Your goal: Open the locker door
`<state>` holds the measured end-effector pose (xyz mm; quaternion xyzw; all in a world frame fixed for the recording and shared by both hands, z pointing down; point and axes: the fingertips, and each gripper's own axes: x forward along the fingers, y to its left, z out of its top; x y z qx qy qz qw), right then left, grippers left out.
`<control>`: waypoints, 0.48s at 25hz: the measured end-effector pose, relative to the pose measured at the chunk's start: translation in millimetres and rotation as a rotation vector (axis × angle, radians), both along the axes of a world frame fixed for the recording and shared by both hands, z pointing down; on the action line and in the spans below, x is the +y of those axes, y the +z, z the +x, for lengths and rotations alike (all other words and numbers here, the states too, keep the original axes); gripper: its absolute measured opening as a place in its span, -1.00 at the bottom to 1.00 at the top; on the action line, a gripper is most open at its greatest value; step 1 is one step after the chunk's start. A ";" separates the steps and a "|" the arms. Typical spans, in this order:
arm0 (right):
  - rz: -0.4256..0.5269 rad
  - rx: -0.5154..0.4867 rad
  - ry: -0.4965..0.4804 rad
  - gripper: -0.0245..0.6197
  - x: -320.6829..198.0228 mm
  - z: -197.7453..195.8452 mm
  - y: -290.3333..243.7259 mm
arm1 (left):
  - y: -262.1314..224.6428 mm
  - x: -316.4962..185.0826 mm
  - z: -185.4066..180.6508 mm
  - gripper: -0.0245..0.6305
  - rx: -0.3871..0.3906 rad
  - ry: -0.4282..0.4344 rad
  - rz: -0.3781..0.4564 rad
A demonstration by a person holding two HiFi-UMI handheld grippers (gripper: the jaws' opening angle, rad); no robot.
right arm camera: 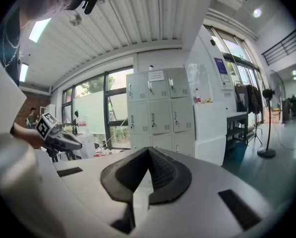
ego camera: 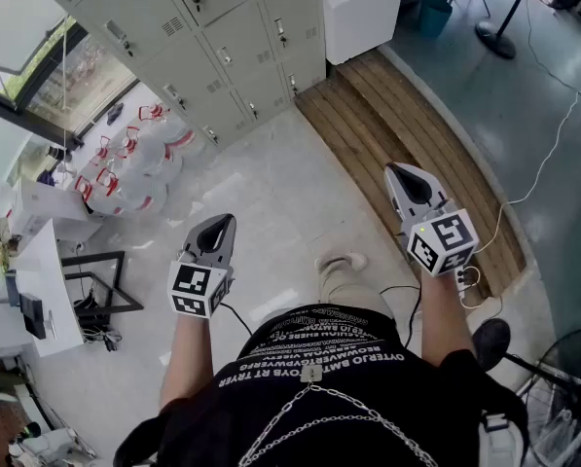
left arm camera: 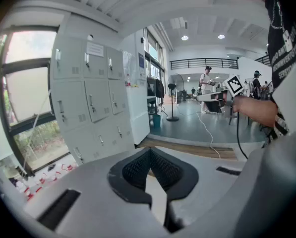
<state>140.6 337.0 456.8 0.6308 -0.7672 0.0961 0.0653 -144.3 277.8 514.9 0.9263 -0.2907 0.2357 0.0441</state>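
Over the pale floor (ego camera: pixel 271 183), well short of the lockers (ego camera: pixel 222 37), you hold both tools out in front of you, touching nothing. Your left tool (ego camera: pixel 219 228) has its jaws together at the tips, with nothing between them; in the left gripper view its ribbed pads (left arm camera: pixel 137 170) meet and only floor shows past them. Your right tool (ego camera: pixel 407 181) is closed all the way and just as empty. The lockers stand at the floor's far edge, between a window (ego camera: pixel 37 76) and a wooden platform (ego camera: pixel 407 125). Every locker door you can see is shut, and both tools point toward them from well apart.
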 end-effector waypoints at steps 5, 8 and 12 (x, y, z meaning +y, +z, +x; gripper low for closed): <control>0.070 0.005 0.003 -0.94 45.9 -97.6 -36.3 | -86.9 40.9 -54.8 -0.91 0.109 0.020 0.175; 0.076 0.014 -0.029 -0.94 65.4 -140.1 -40.9 | -107.2 71.9 -79.2 -0.91 0.142 0.048 0.221; 0.078 0.035 -0.087 -0.93 74.8 -170.2 -46.8 | -111.5 81.5 -98.8 -0.91 0.171 -0.005 0.246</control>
